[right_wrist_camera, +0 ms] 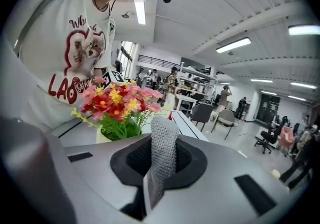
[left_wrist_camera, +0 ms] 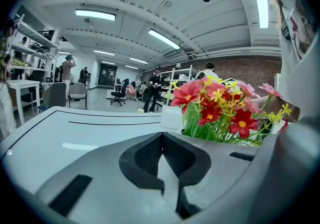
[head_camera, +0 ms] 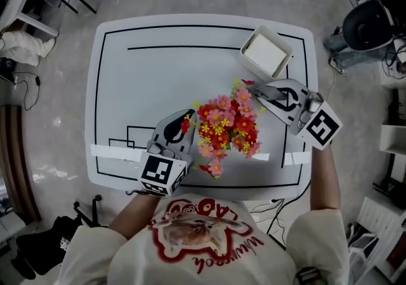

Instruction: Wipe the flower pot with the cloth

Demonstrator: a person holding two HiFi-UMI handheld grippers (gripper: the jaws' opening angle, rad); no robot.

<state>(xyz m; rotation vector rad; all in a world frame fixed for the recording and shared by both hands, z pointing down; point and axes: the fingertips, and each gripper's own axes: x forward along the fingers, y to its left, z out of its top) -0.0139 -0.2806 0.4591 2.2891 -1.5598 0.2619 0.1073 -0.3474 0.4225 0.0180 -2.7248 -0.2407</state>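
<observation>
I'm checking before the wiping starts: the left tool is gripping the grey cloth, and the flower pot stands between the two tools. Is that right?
Not the left: the right tool grips the grey cloth, as the right gripper view shows. The left tool is shut on nothing. The flower pot does stand between the two tools.

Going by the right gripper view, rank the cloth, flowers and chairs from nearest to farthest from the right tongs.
1. Cloth: clamped in the right tongs.
2. Flowers: just beyond, to the left.
3. Chairs: far back on the floor, right of centre.
</observation>
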